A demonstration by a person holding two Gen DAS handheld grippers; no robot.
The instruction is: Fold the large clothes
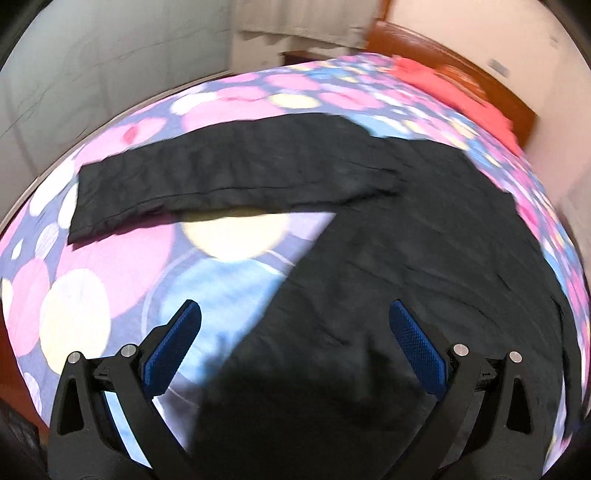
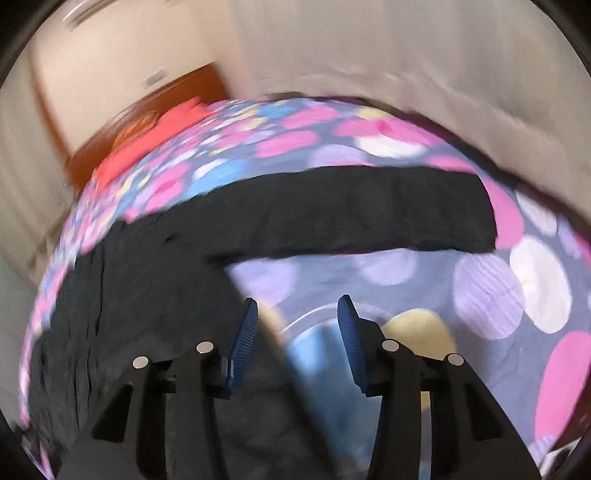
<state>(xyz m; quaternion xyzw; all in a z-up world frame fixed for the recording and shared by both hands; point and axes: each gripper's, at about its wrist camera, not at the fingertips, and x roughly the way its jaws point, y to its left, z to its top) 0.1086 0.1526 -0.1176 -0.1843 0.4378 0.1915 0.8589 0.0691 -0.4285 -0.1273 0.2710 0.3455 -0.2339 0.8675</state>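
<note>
A large black pair of trousers (image 1: 388,229) lies spread on a bed with a dotted pink, blue and purple cover (image 1: 122,258). One leg stretches to the far left. My left gripper (image 1: 295,325) is wide open above the near part of the black cloth, holding nothing. In the right wrist view the same trousers (image 2: 147,266) lie left and across the far side. My right gripper (image 2: 297,317) is open with a narrower gap, over the edge of the black cloth and the bed cover. The view is blurred.
A red cloth (image 1: 454,92) lies at the head of the bed by the wooden headboard (image 1: 461,70). Pale walls and a curtain (image 1: 295,26) surround the bed. The red cloth (image 2: 147,136) also shows in the right wrist view.
</note>
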